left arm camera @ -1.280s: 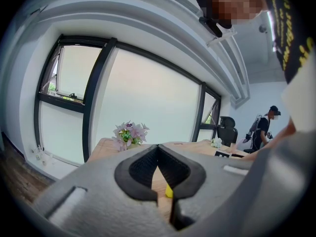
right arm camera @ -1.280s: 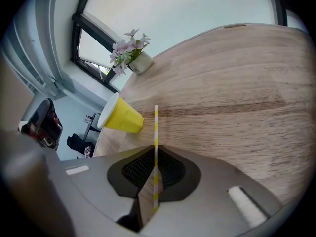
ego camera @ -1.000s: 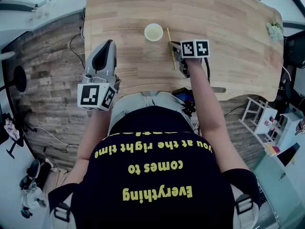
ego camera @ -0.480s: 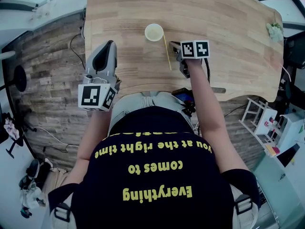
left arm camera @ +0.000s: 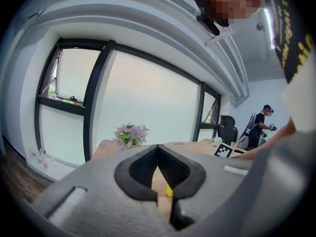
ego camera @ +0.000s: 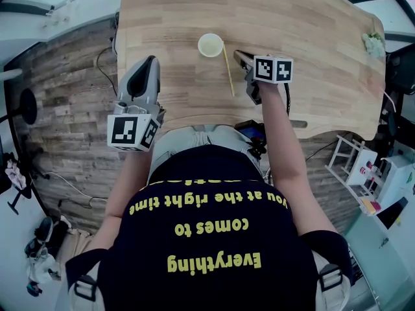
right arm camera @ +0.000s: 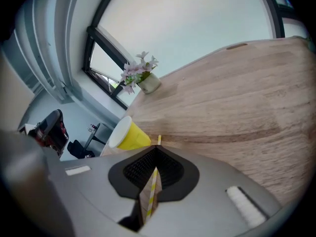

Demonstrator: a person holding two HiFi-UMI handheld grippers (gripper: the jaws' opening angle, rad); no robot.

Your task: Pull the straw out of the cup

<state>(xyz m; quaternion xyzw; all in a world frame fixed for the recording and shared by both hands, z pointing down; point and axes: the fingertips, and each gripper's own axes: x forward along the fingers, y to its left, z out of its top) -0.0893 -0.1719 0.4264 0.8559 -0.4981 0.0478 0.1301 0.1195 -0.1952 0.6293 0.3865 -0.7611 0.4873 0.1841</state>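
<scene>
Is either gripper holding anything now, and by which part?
Nothing is held. The right gripper has just closed its jaws with nothing between them; the straw lies loose on the table beside the cup. The left gripper is shut and empty.

Left hand-held gripper level, jaws together; right hand-held gripper tilted down, jaws just closed, empty.

Black short-sleeved T-shirt (yellow lettering, upside down in view), beige trousers
</scene>
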